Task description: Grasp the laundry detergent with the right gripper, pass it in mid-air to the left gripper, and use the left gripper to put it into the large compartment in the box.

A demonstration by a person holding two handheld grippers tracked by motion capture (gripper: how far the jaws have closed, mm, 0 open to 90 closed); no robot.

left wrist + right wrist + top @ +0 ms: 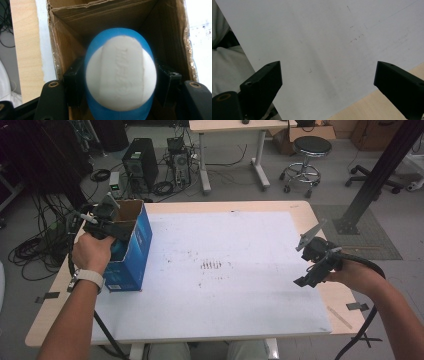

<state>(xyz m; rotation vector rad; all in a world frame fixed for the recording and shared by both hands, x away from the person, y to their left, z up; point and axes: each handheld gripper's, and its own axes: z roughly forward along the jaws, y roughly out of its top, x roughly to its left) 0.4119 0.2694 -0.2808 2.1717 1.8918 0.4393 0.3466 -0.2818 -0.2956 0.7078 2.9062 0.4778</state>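
box walls [70,42] hemming tongs, sheet [225,270] open

Blue-and-white bottle's [121,75] lower end cut off; raised lettering blurred.

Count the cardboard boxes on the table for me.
1. The blue cardboard box stands open at the table's left edge, with the left gripper holding a blue-and-white object inside it.

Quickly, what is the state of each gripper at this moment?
Left gripper: closed on a blue-and-white egg-shaped plastic object, over the open blue cardboard box.
Right gripper: open, holding nothing, above the white table mat.
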